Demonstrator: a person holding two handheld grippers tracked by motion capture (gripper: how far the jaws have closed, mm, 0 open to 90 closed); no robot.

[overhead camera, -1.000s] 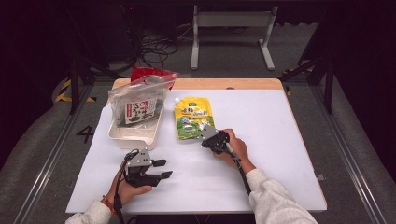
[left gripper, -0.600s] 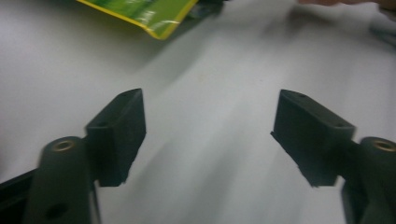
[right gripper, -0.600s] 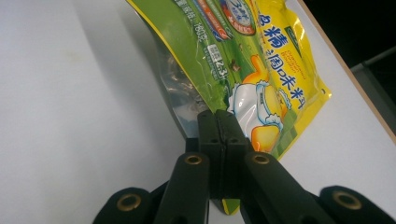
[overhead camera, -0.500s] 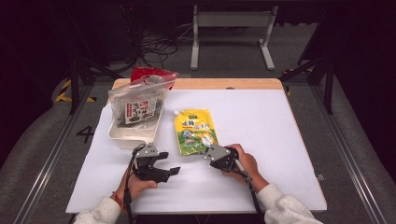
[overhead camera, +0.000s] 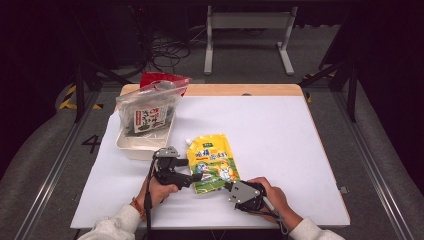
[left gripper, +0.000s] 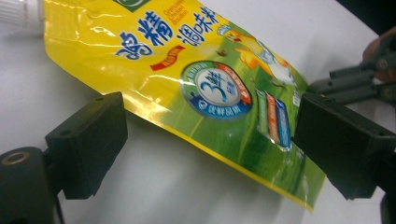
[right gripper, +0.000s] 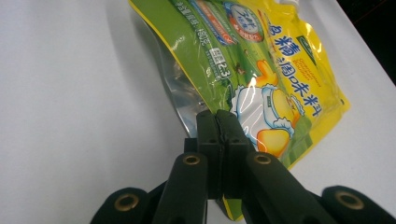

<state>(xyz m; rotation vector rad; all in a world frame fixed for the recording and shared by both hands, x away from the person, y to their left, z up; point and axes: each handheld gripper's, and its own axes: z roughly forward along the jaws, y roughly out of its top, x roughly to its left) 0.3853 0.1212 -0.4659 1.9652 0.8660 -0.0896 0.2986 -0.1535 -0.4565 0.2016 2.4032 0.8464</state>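
One yellow-green pouch [left gripper: 205, 88] reads "3" on its blue-ringed badge.

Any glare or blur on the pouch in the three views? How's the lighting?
High view: white table brightly lit, floor around it dark; yellow pouch soft, print unreadable. Left gripper view: pouch sharp with streaks of glare near its top; open left gripper slightly soft. Right gripper view: glare patches on the pouch; right gripper shut on its edge.
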